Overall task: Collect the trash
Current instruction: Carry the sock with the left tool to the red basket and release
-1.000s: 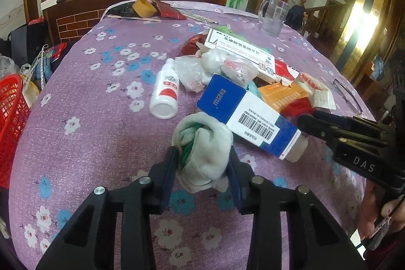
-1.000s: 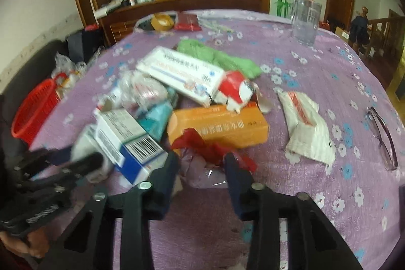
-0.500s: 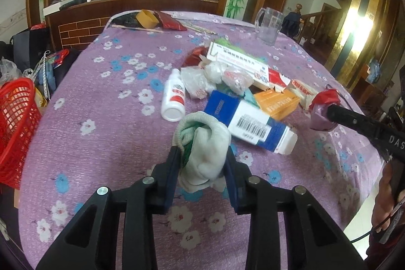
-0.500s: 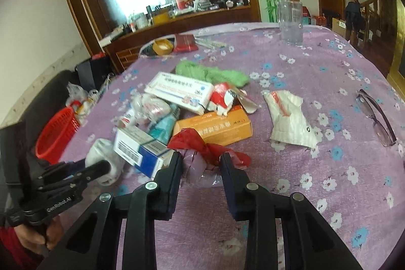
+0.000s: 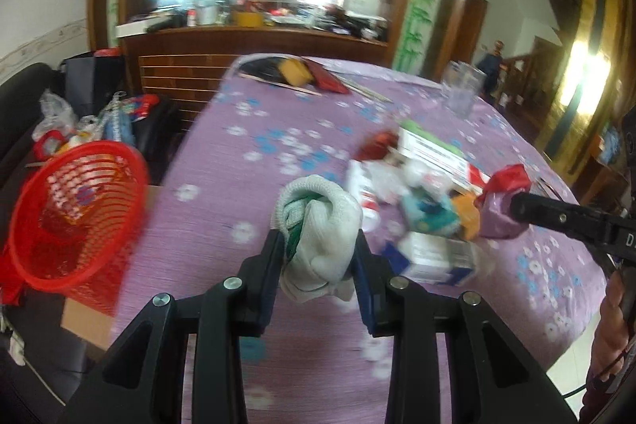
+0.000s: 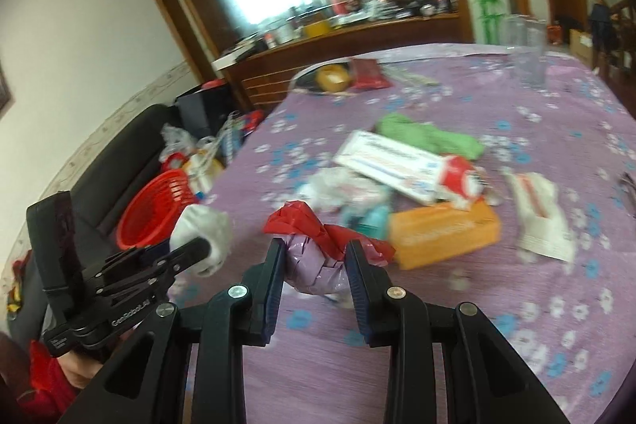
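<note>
The red basket at nine o'clock held scraps, while the left gripper clamped a white cloth wad and the right gripper pinched a crumpled plastic wrapper.

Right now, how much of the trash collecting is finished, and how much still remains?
Done: some scraps seem to lie in the red basket, too blurred to name. In hand: the left gripper grips a white cloth wad; the right gripper grips a red and purple wrapper. Left: the orange box, white box and green cloth lie on the table.

print on blurred orange box; glasses edge-cropped
</note>
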Demonstrator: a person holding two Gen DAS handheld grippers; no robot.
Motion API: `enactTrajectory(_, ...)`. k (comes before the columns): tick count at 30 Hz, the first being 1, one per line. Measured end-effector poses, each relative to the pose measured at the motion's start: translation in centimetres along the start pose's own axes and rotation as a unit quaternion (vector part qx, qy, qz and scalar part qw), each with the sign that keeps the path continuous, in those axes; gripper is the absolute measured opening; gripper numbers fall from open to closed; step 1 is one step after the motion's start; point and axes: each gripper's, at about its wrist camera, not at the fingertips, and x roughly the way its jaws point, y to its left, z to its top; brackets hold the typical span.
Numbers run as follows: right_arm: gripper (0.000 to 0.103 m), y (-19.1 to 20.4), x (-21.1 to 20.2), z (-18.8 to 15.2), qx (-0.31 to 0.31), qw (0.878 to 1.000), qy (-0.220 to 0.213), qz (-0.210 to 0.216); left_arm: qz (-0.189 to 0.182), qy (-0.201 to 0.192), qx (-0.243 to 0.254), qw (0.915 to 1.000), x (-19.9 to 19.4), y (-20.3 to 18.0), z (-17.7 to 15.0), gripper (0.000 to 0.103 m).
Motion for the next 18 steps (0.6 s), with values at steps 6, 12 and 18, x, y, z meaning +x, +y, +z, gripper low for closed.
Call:
enactTrajectory(6, 0.034, 4.8, 3.4, 1.8, -0.023, 0.998, 0.027, 0.049, 0.053, -0.015, -0.046, 0.9974, -1.9, 6.9, 0.9, 0.033)
enactTrajectory(12, 0.034, 10.9, 8.8, 3.8, -0.04, 0.992, 0.066, 0.099, 0.107, -0.017, -0.093, 0.9898, -2.9, 14.2, 0.9, 0.033)
enactTrajectory(18, 0.034, 17.2, 14.4, 5.5, -0.054, 0.983, 0.095, 0.146, 0.143, -0.008, -0.12, 0.9824, -2.3, 19.3, 0.7, 0.033)
